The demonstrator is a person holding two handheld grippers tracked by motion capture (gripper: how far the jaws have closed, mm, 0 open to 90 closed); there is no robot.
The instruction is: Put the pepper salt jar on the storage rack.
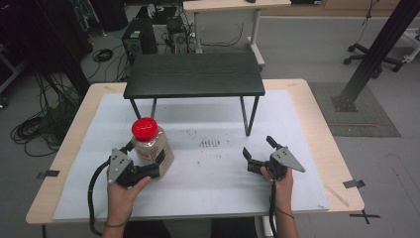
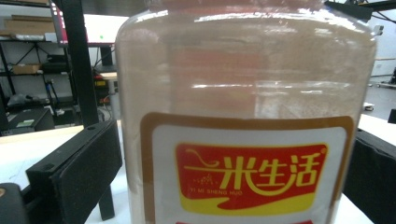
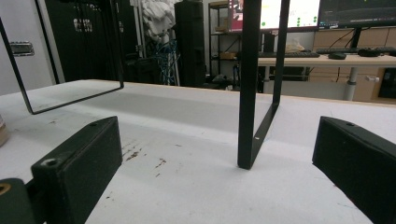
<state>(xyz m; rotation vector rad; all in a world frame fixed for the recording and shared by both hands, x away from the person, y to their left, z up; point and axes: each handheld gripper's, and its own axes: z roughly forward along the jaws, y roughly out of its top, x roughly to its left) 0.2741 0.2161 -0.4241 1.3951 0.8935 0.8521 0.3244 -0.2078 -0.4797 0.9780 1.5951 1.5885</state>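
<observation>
Left gripper (image 1: 148, 168) jaws around red-lidded jar (image 1: 151, 144), right gripper (image 1: 257, 153) wide apart, white-covered table (image 1: 208, 188), cables on floor.

Red-lidded clear jar (image 1: 151, 144) stands upright on white mat (image 1: 208, 193).

Glossy clear plastic jar (image 2: 243, 93) with shiny red lid (image 1: 144, 128), matt black shelf (image 1: 194, 74), scuffed white mat (image 1: 208, 163)

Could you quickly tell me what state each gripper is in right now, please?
Left gripper: jaws either side of the red-lidded jar; whether they grip it cannot be told.
Right gripper: open, holding nothing, above the white mat.
</observation>
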